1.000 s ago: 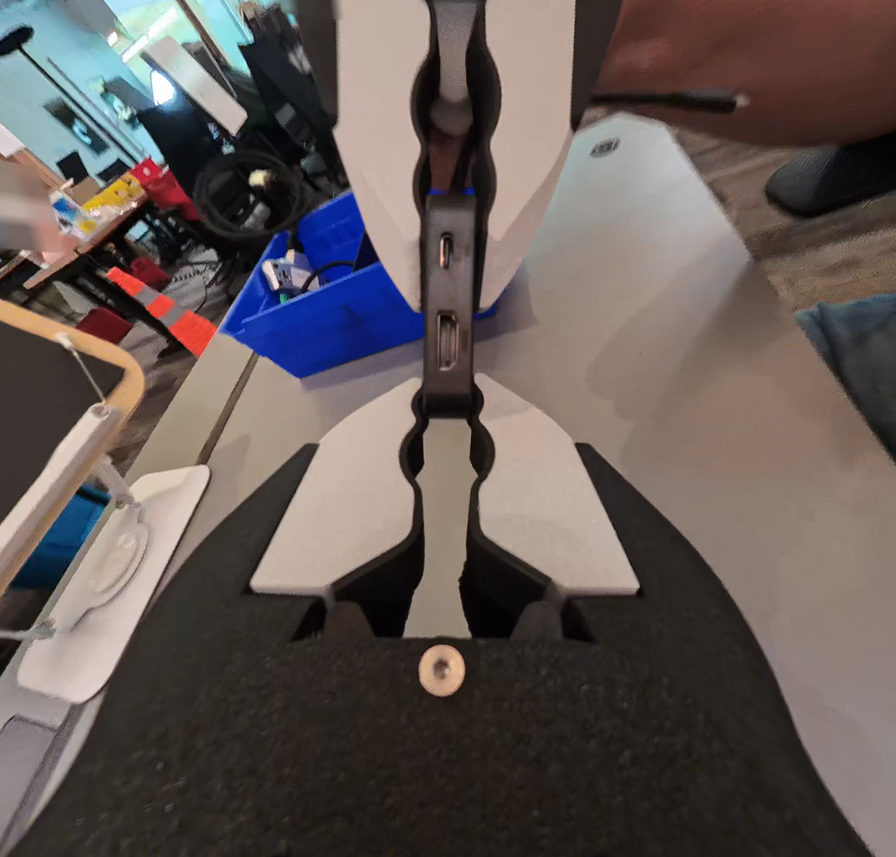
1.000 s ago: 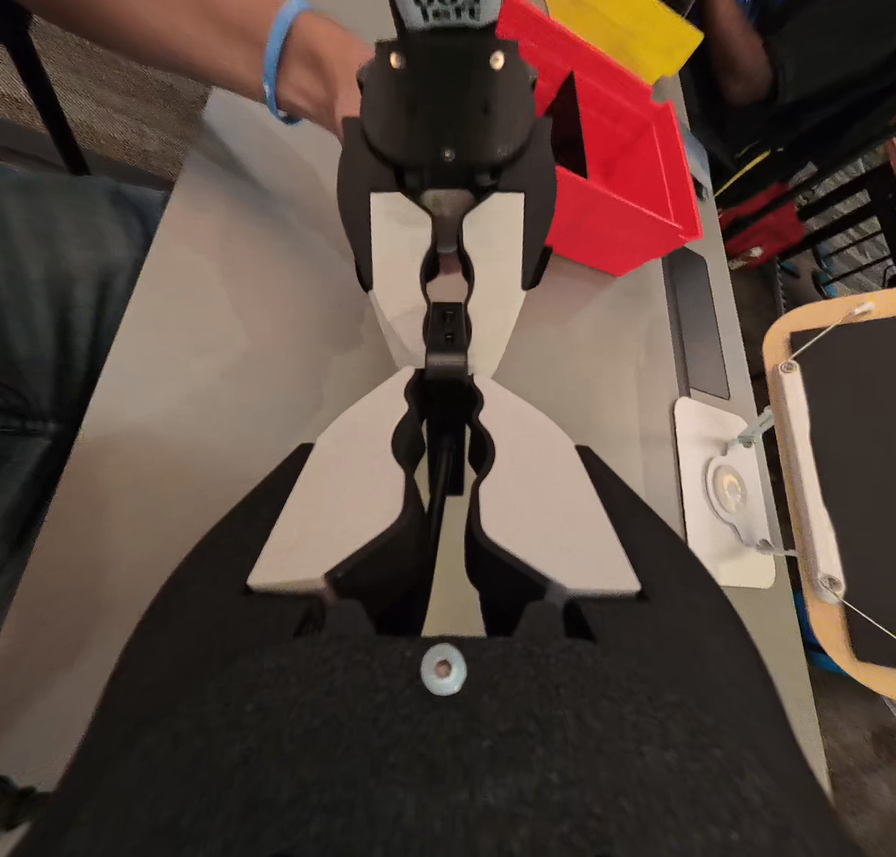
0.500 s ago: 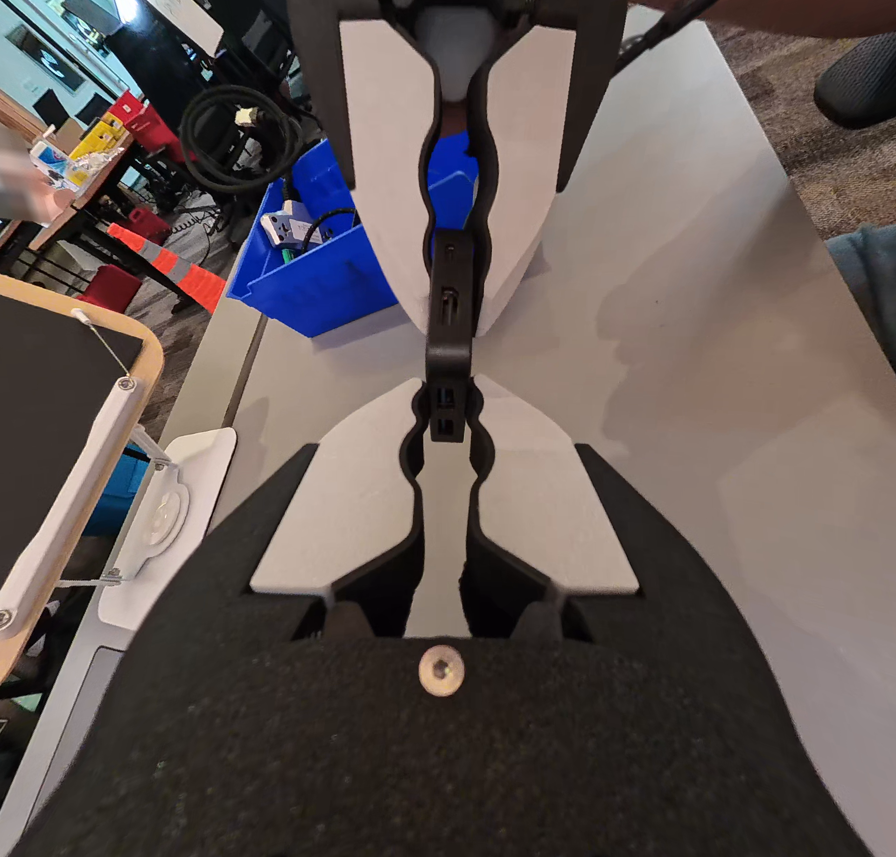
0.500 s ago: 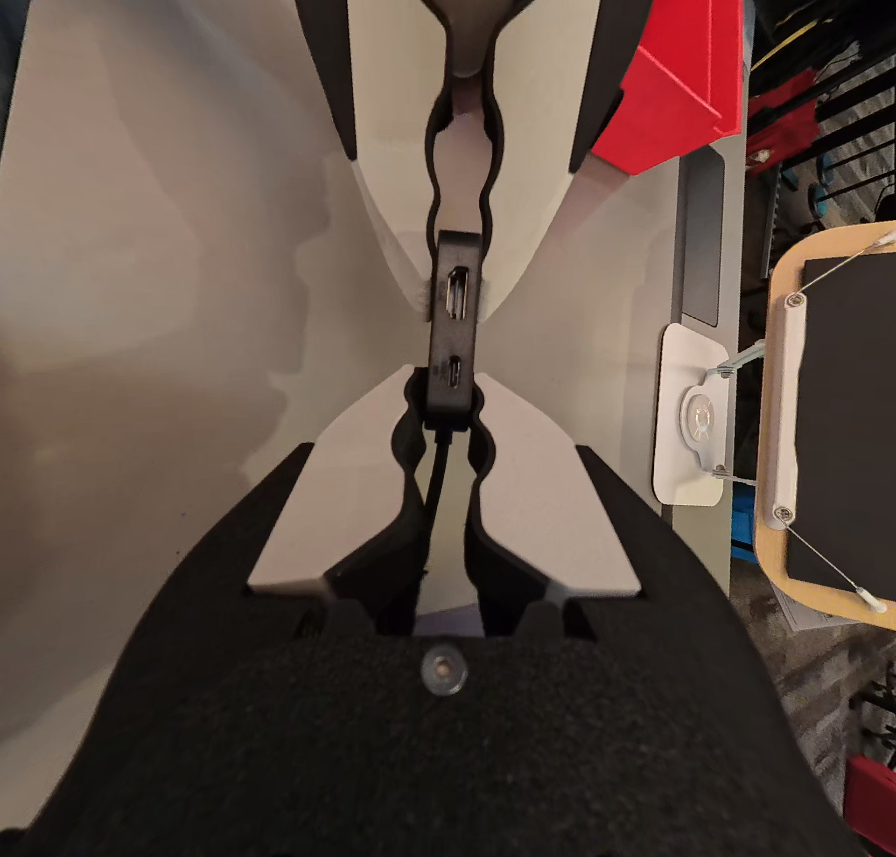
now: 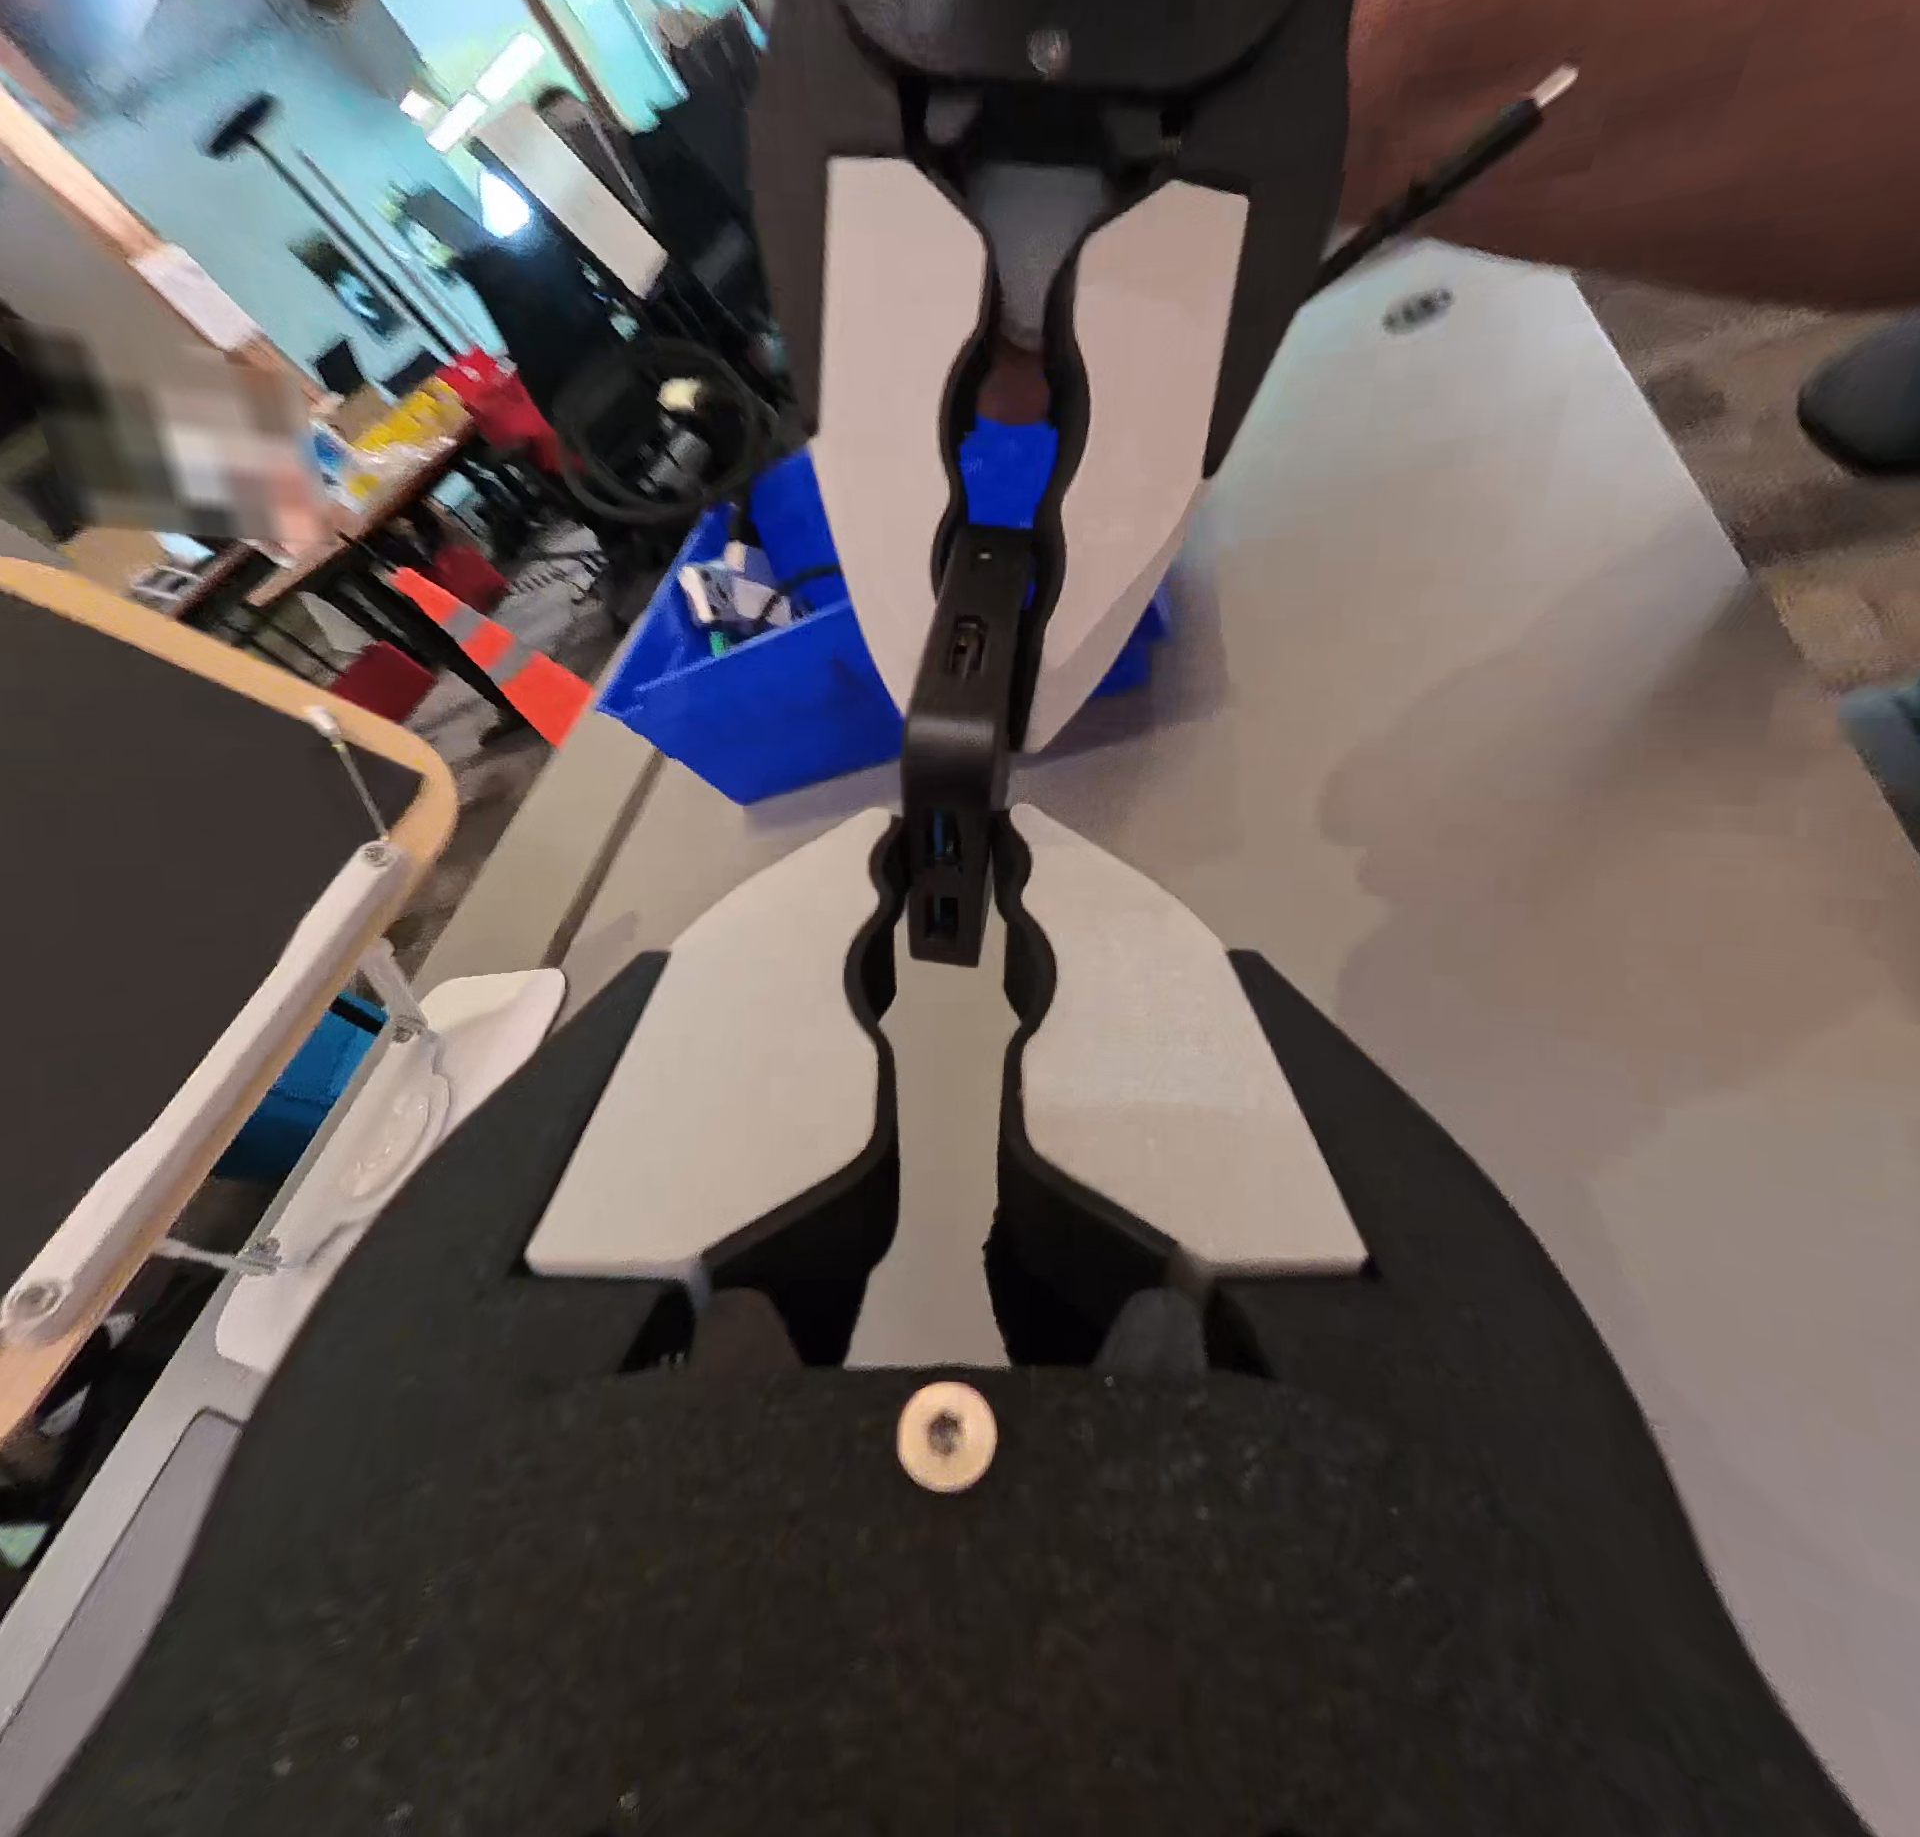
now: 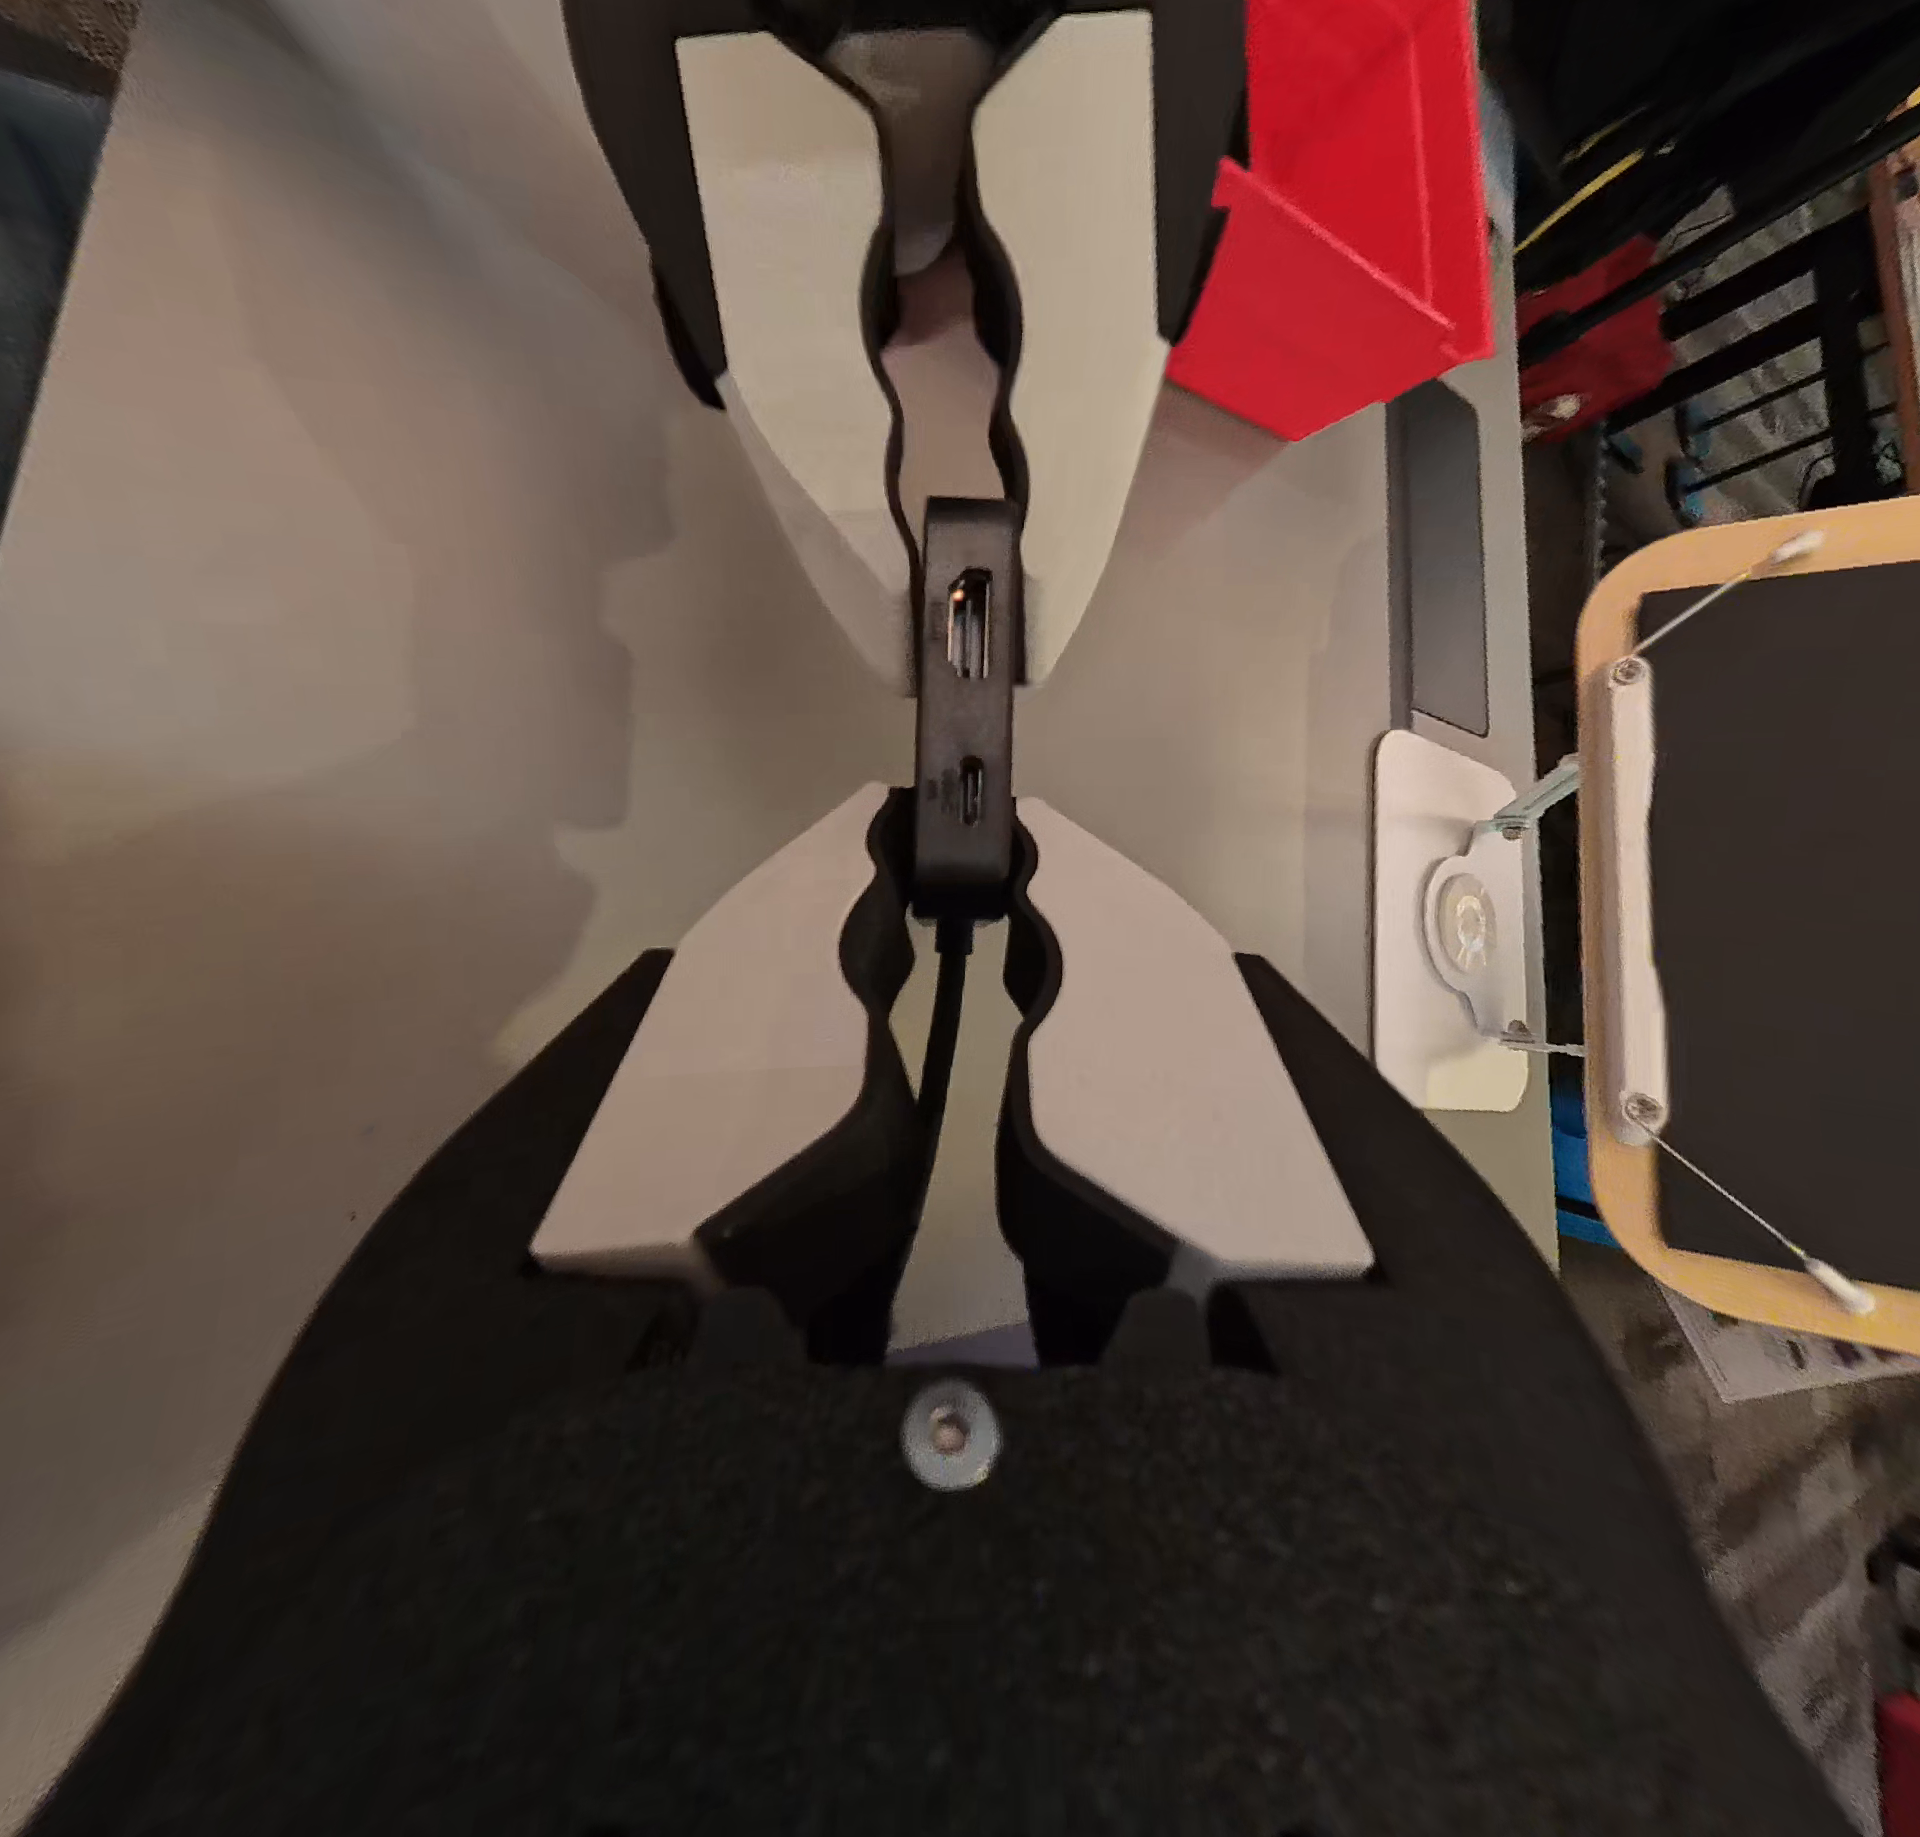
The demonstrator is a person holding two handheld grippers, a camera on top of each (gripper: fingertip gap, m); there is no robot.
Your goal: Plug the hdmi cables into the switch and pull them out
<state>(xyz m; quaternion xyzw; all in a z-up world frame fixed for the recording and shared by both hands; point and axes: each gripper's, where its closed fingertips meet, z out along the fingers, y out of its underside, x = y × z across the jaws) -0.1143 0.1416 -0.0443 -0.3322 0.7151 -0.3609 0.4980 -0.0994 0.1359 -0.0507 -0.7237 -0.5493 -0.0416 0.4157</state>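
The switch (image 6: 964,738), a slim black box, hangs above the pale worktop (image 6: 312,592), pinched at both ends. In the right wrist view the right gripper (image 6: 961,873) has its fingers (image 6: 790,1008) pressed on the near end, where a thin black lead (image 6: 940,1049) trails back between them. The left gripper (image 5: 945,904) reaches in from the opposite side, and its fingers (image 5: 758,1039) clamp the far end, as the left wrist view shows. The box's narrow edge, with one wide port and one small port, faces up between the two sets of fingertips. No HDMI cable is plugged into that wide port; a loose plug end (image 5: 1496,140) shows beyond the right gripper, near the person's forearm.

The step in hand looks like steadying or passing the switch. To do it well, one gripper should take the full hold before the other lets go, gripping the flat faces and not covering the wide port. The edge should stay level so a plug can enter straight. The trailing lead may tug the box askew.
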